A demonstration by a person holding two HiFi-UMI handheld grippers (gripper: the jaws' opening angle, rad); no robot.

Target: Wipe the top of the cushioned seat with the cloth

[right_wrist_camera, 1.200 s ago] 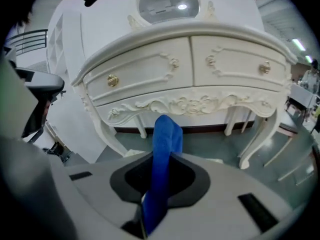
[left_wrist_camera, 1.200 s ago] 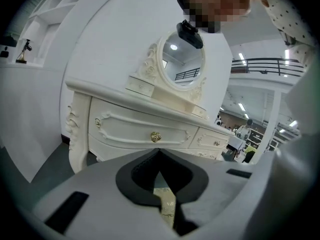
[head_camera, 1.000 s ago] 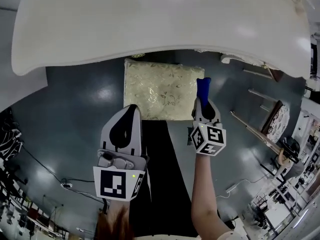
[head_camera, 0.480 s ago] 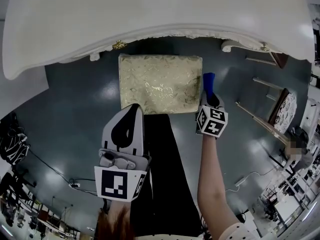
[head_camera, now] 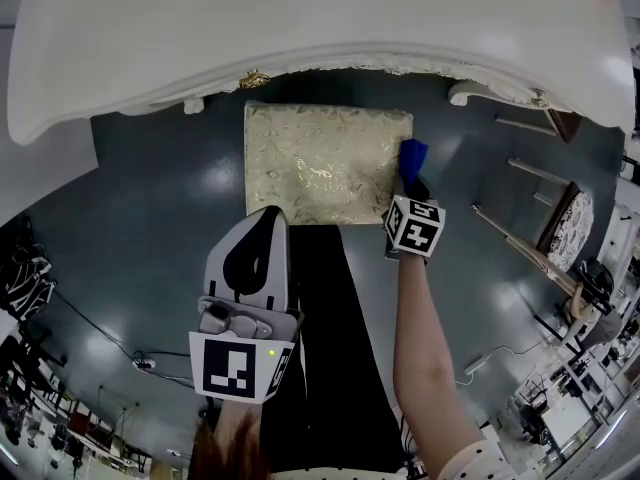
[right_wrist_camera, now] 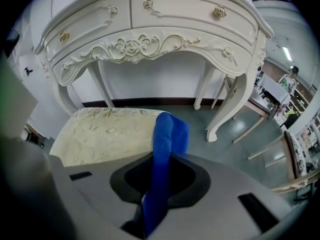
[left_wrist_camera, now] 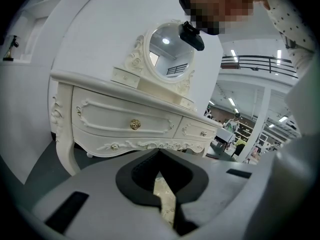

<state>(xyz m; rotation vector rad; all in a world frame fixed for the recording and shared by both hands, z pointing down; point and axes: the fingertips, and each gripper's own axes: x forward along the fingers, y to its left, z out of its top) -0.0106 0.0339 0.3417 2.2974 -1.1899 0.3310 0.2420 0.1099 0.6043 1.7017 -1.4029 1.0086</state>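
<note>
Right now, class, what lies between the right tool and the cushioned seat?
The blue cloth, clamped in the right tool, sticks out toward the right edge of the cushioned seat; the right gripper view shows it.

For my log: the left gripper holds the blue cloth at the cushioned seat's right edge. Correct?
No, wrong side: the right gripper holds the blue cloth at the cushioned seat's right edge. The right gripper view shows the cloth between its jaws; the left gripper holds nothing.
</note>
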